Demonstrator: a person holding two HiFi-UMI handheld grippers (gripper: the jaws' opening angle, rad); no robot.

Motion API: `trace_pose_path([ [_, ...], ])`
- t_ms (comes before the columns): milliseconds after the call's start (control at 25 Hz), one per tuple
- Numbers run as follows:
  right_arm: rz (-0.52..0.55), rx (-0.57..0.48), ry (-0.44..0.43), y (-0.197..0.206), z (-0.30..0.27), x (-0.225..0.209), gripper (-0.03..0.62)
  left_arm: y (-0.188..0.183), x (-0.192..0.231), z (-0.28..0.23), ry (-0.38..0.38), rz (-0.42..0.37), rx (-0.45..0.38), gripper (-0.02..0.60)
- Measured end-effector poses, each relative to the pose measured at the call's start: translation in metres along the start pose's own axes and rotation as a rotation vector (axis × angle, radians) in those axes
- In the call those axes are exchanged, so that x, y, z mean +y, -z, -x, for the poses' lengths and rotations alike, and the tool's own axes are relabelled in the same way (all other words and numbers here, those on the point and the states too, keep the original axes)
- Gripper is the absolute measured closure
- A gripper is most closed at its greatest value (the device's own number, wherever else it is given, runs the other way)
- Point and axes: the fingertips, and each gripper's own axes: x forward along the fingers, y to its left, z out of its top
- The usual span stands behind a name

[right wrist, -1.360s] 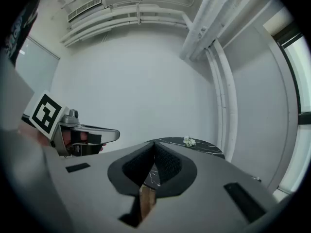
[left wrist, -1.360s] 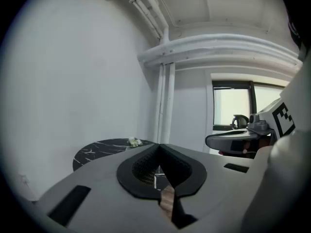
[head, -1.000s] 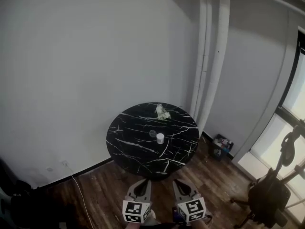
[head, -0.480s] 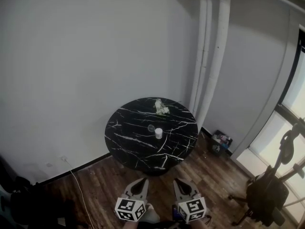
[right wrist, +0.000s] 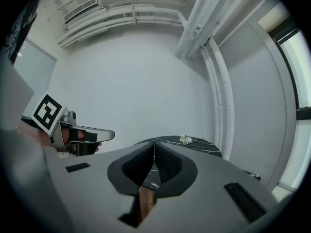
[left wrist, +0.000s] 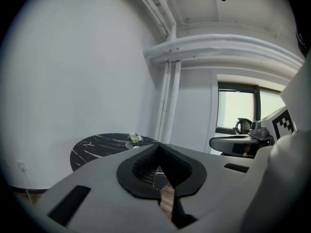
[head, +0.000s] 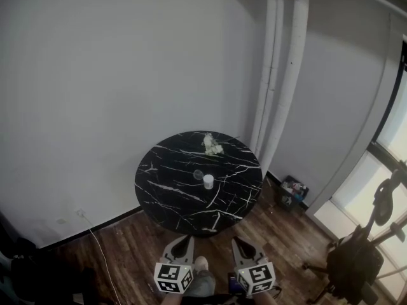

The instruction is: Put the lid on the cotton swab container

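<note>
A small white cotton swab container [head: 208, 182] stands near the middle of a round black marble table [head: 165, 189]. A clear lid [head: 198, 174] lies just left of it. Both grippers hang low over the wooden floor, well short of the table. My left gripper [head: 185, 241] and right gripper [head: 239, 242] point toward the table, side by side. In the left gripper view the left gripper [left wrist: 157, 155] has its jaws together and nothing between them. The right gripper [right wrist: 154, 147] is likewise shut and empty. The container is hidden behind the jaws in both gripper views.
A small bunch of white flowers [head: 212, 146] lies at the table's far edge. White pipes [head: 280, 75] run up the wall behind. A dark bin [head: 290, 192] sits on the floor to the right, a chair [head: 356, 259] further right, a cable [head: 95, 246] at left.
The view has shifted a little, so the table sits slightly further left and higher in the picture. Both grippers stay low and shut; the left one wavered sideways.
</note>
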Motion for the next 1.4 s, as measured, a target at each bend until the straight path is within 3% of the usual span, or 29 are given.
trace_pose_path([
  [200,0.001,0.028,0.027,0.005,-0.030,-0.025,0.576,-0.003,0.020,-0.041,-0.014,0.005,0.005,0.568],
  [600,-0.049,0.115,0.072,0.007,-0.137,-0.084,0.576,-0.022,0.076,-0.153,0.039,0.019,0.059,0.568],
  [1040,-0.055,0.160,0.057,0.001,-0.262,-0.096,0.576,-0.030,0.162,-0.242,0.051,0.046,0.092,0.568],
  [1400,-0.017,0.146,0.115,-0.009,-0.289,-0.115,0.576,-0.038,0.182,-0.293,0.095,0.047,0.075,0.568],
])
